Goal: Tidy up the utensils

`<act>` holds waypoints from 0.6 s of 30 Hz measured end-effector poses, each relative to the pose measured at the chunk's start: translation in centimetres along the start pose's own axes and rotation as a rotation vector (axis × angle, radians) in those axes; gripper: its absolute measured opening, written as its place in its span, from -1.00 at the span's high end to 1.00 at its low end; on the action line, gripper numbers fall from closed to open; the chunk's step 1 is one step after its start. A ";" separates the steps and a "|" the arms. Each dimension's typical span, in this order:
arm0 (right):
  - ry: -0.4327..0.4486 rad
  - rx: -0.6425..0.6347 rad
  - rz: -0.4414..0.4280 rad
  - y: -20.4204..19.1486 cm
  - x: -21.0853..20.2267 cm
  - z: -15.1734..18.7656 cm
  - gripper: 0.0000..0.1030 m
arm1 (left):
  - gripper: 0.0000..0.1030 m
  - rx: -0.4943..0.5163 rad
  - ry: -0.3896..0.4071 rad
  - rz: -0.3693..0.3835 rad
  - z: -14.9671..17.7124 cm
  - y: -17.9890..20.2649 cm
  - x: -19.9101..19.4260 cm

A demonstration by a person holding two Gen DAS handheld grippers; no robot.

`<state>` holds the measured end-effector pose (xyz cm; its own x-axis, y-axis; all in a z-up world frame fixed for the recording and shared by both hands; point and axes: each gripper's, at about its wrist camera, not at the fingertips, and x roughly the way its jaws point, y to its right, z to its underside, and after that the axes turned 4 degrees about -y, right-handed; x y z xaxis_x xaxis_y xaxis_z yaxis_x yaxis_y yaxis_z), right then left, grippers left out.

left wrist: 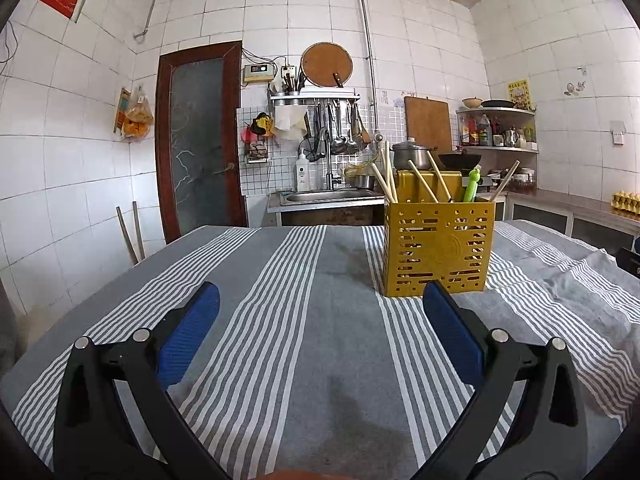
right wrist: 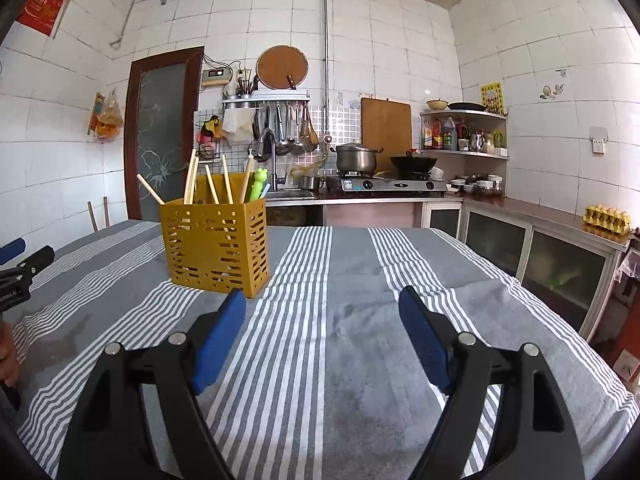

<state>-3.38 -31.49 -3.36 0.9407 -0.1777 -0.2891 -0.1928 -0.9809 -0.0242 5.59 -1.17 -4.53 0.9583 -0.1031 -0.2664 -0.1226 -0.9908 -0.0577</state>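
Both grippers open and empty over the striped cloth point(left wrist: 320, 340).
Left gripper point(left wrist: 320, 300), right gripper point(right wrist: 322, 304): no utensils left outside the yellow holder point(right wrist: 218, 240); task looks nearly done.

chopsticks' point(left wrist: 424, 186) lower ends hidden (inside holder point(left wrist: 438, 246))

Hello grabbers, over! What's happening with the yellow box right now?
Left gripper open, empty. Right gripper open, empty. Yellow utensil box upright on striped cloth, chopsticks and green frog utensil inside. Nothing in the way.
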 end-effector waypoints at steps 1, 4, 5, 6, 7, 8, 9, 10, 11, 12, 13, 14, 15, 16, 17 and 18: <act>0.001 -0.002 0.001 -0.1 0.0 0.0 -0.51 | -0.90 -0.003 -0.002 0.001 0.0 -0.1 0.0; -0.001 -0.001 0.001 -0.1 0.0 0.0 -0.52 | -0.90 -0.007 -0.004 0.001 0.0 -0.1 0.1; -0.003 0.001 0.000 -0.1 0.1 0.0 -0.53 | -0.90 -0.006 -0.005 0.001 0.0 -0.1 0.1; -0.004 0.006 -0.001 -0.1 0.1 0.0 -0.53 | -0.90 -0.005 -0.005 0.001 0.0 -0.1 0.1; -0.005 0.009 -0.002 -0.1 0.1 0.1 -0.53 | -0.90 -0.004 -0.006 0.001 0.0 -0.1 0.1; -0.005 0.012 -0.003 -0.1 0.1 0.1 -0.53 | -0.90 -0.003 -0.006 0.001 0.0 -0.1 0.1; -0.006 0.011 -0.003 -0.1 0.1 0.1 -0.53 | -0.90 -0.003 -0.007 0.002 0.0 0.0 0.1; -0.006 0.010 -0.002 -0.1 0.2 0.1 -0.53 | -0.90 -0.002 -0.008 0.001 0.0 -0.1 0.2; -0.006 0.008 -0.001 -0.2 0.1 0.1 -0.53 | -0.90 -0.002 -0.008 0.001 0.0 -0.1 0.2; -0.004 0.010 -0.002 -0.1 0.1 0.1 -0.53 | -0.90 -0.002 -0.008 0.002 0.0 -0.1 0.2; -0.005 0.011 -0.002 -0.1 0.2 0.1 -0.53 | -0.90 -0.003 -0.008 0.002 0.0 -0.1 0.2; -0.006 0.012 -0.002 -0.1 0.2 0.1 -0.53 | -0.90 -0.004 -0.008 0.002 0.0 -0.1 0.2; -0.006 0.012 -0.002 -0.1 0.2 0.1 -0.54 | -0.90 -0.005 -0.009 0.001 0.0 -0.1 0.2; -0.005 0.012 -0.003 -0.1 0.2 0.1 -0.54 | -0.90 -0.008 -0.010 0.000 0.0 -0.1 0.2; -0.006 0.012 -0.003 -0.1 0.2 0.1 -0.54 | -0.90 -0.008 -0.010 0.000 -0.1 -0.2 0.2; -0.006 0.012 -0.002 -0.1 0.2 0.1 -0.54 | -0.90 -0.009 -0.011 0.000 -0.1 -0.2 0.2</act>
<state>-3.16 -31.43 -3.48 0.9395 -0.1749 -0.2945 -0.1938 -0.9804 -0.0360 5.81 -1.01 -4.50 0.9555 -0.1025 -0.2766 -0.1205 -0.9915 -0.0487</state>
